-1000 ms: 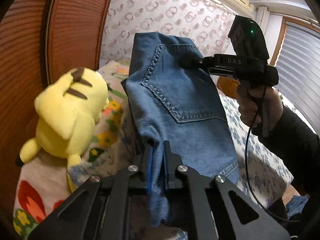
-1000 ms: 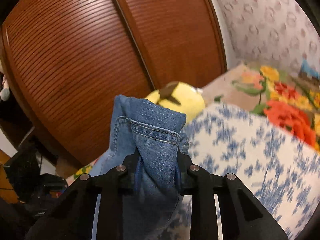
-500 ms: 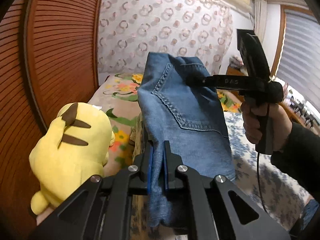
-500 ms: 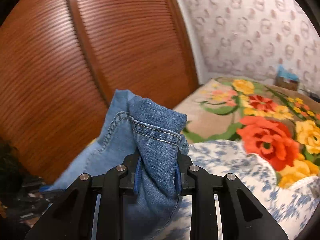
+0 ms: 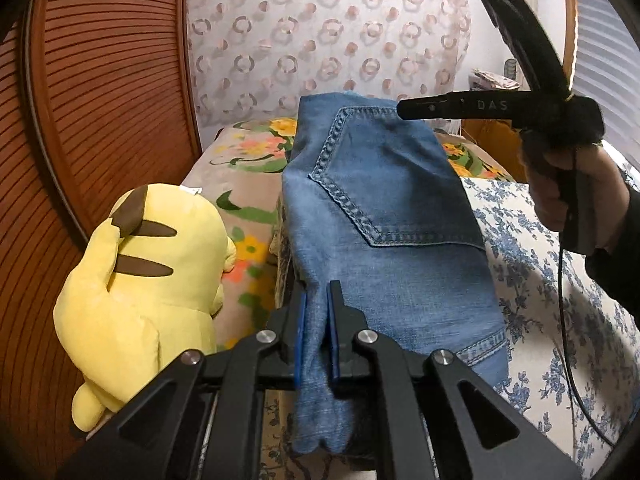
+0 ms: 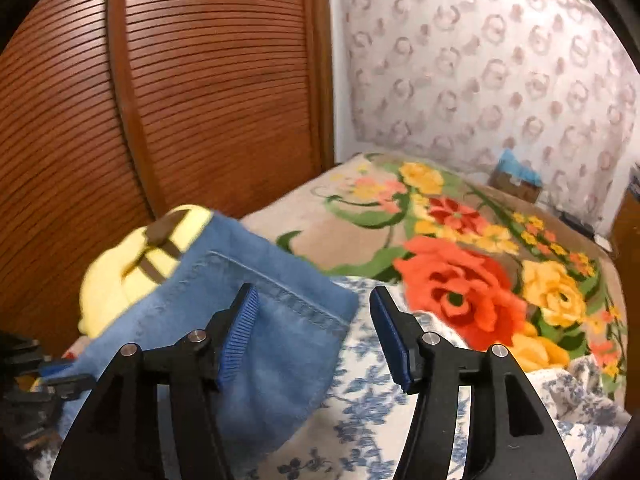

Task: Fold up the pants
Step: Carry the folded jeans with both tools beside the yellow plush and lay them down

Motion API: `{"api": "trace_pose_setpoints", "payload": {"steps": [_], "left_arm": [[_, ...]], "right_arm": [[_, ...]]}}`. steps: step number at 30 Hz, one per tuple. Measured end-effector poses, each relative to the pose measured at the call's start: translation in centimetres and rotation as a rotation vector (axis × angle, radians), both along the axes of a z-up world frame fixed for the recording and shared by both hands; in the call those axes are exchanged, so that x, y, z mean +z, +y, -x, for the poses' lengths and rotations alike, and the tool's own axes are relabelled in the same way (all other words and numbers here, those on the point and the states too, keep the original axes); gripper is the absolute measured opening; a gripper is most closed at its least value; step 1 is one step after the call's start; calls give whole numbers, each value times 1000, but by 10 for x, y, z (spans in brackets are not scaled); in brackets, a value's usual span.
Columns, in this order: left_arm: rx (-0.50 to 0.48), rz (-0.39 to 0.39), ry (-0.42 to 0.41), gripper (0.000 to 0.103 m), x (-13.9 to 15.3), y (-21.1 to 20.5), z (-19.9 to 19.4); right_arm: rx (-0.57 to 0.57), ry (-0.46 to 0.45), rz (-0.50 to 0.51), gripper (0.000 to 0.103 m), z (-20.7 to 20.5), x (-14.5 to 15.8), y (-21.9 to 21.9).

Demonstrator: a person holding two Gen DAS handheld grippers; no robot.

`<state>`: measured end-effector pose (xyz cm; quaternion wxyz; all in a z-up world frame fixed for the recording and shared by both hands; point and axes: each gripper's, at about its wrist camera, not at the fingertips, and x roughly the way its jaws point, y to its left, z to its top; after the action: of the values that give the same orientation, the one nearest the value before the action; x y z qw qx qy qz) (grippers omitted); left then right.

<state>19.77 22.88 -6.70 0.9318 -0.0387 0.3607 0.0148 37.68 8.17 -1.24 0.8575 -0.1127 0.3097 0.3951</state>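
The left claw [image 5: 317,330] stayed out of it, clamped on a bunched edge of the jeans [image 5: 384,216], which lay folded ahead of it on the bed [image 5: 532,280]. The right claw [image 6: 314,340] was opening, its pads clear of the denim, likely to set that end down.

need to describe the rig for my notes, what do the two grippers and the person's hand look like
Both grippers are black, built of angular linkage arms with silver bolts and blue ribbed pads on the fingers: the left gripper and the right gripper. Seen from the left wrist camera, the right gripper has a pistol-style handle, white "DAS" lettering on its body and a thin black cable hanging below. The hand wears a dark sleeve.
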Motion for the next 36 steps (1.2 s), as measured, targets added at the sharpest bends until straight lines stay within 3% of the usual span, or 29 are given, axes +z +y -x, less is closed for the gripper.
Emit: {"api": "trace_pose_setpoints", "payload": {"steps": [4,6,13,24,36], "left_arm": [[6,11,9,8,-5,2,-1],[8,22,7,8,-7,3,-1],[11,35,7,9,-8,5,-3],[54,-19,-20,14,21,-4,21],[5,0,-84,33,53,-42,59]], "right_arm": [[69,-30,26,50,10,-5,16],[51,-27,51,47,5,-14,21],[-2,67,91,46,-23,-47,24],[-38,43,52,45,19,-17,-5],[-27,-7,9,46,110,12,-80]]}}
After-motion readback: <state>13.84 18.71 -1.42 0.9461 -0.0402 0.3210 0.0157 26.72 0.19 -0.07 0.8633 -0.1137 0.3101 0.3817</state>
